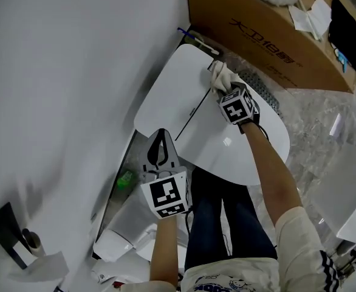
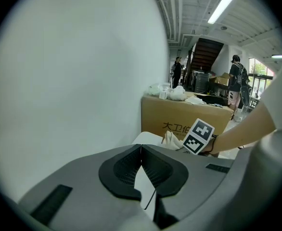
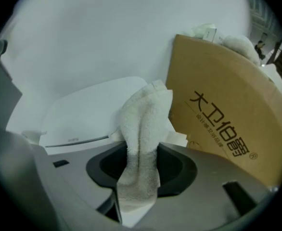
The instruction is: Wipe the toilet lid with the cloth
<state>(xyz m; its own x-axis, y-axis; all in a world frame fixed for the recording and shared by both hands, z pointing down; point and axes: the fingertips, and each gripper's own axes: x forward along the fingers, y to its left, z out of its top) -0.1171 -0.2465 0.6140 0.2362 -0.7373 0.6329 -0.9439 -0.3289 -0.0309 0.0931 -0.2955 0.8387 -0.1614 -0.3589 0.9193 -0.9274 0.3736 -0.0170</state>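
Note:
The white toilet lid (image 1: 226,140) lies closed in the middle of the head view, with the flat cistern top (image 1: 172,90) behind it. My right gripper (image 1: 222,85) is shut on a white terry cloth (image 1: 220,75), pressing it near the seam at the lid's back right. In the right gripper view the cloth (image 3: 143,129) stands folded between the jaws, with the lid (image 3: 83,109) beyond. My left gripper (image 1: 159,143) hovers over the lid's left edge, jaws shut with their tips touching and nothing between them (image 2: 141,150).
A white wall (image 1: 56,84) runs along the left. A brown cardboard box (image 1: 269,29) with loose items stands close behind the toilet at the right. Plastic sheeting (image 1: 324,126) covers the floor at right. A green object (image 1: 124,180) sits by the toilet's left base.

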